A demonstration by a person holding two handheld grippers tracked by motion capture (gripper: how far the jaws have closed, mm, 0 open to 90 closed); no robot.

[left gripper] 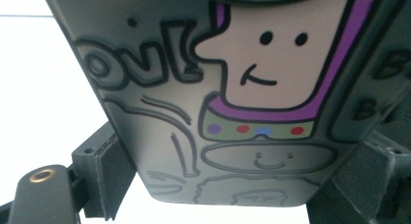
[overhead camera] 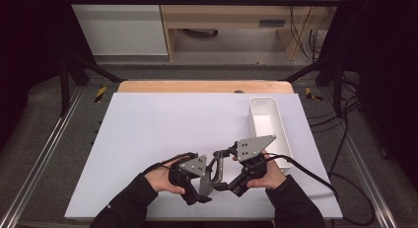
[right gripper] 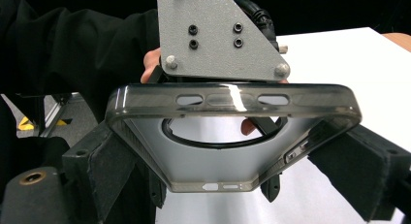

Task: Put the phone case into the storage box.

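Right gripper (right gripper: 232,185): its two black padded jaws press the long side edges of a smoky translucent phone case (right gripper: 232,136) with a round opening in its back; a firm clamp.
Left gripper (left gripper: 228,185): jaws flank the same case, seen here from its printed side, a grey back with a cartoon face, purple trim and outlined lettering (left gripper: 218,112); the pads seem to touch its edges, though contact on the right is hard to make out.
Position: in the high view both grippers (overhead camera: 194,181) (overhead camera: 236,171) meet over the near middle of the white table sheet (overhead camera: 162,134), the case between them and held off the surface.
Open room: bare sheet to the left and ahead; the sheet's near edge is close behind the hands.
Nearest obstacle: a white rectangular plastic bin (overhead camera: 268,122) just right of the right gripper, along the sheet's right edge.
Hidden: the case's top is cut off in the left gripper view; the case itself is small and dark in the high view.
Count: two grippers, one case, one bin.
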